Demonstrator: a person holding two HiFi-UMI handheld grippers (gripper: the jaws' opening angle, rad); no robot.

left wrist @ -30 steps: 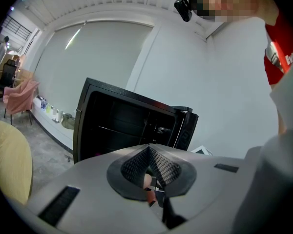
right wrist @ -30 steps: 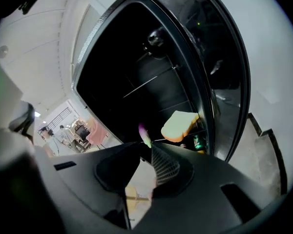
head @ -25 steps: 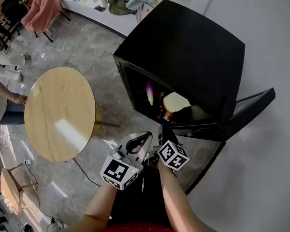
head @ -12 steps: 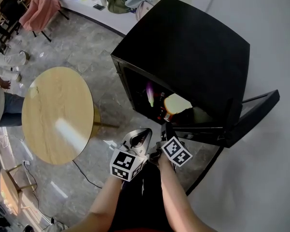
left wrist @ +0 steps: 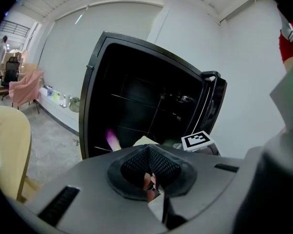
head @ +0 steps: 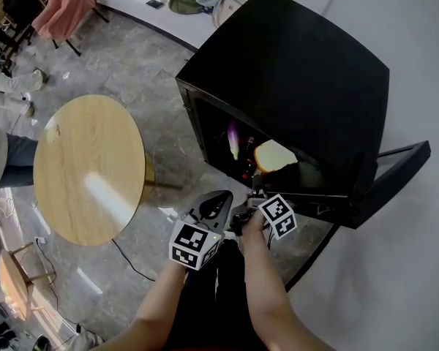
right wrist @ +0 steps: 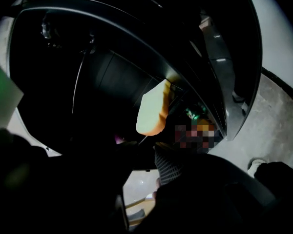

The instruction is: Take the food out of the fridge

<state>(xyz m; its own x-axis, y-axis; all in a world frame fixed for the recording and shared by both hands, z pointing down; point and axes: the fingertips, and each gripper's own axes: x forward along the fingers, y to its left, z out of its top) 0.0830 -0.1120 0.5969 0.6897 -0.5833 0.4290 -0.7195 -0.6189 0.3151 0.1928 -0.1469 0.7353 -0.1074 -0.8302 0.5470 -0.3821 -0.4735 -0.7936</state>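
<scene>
- Head view, fridge: a black fridge (head: pixel 293 72) is shown with its door (head: pixel 395 172) swung open to the right. No brand or lettering can be read on it.
- Head view, food: a pale yellow block (head: pixel 273 154) and a pink-purple item (head: pixel 233 139) are seen low inside the fridge, not yet taken out.
- Head view, grippers: the left gripper (head: pixel 221 198) and right gripper (head: pixel 257 192) are held side by side just before the opening. A round wooden tabletop (head: pixel 88 167) stands apart to the left.
- Left gripper view, fingers (left wrist: pixel 161 162): they are brought together and nothing is held.
- Left gripper view, writing: only a black-and-white square marker is seen, on the right gripper's cube (left wrist: pixel 198 140). No words are present.
- Right gripper view, fingers (right wrist: pixel 168 167): they are parted some way and have just been opening. Nothing lies between them, and only floor is seen through the gap.
- Right gripper view, food: the pale yellow block lies ahead of the fingers, untouched.
- Right gripper view, writing: none can be read, as the interior is too dark.
- Step in hand (judged): the reach toward the block.
- Handling advice (judged): the fingers should be opened wider than the block before entry. The shelf edges and door should be cleared. The block should be gripped gently across its narrow sides, as it looks soft.
</scene>
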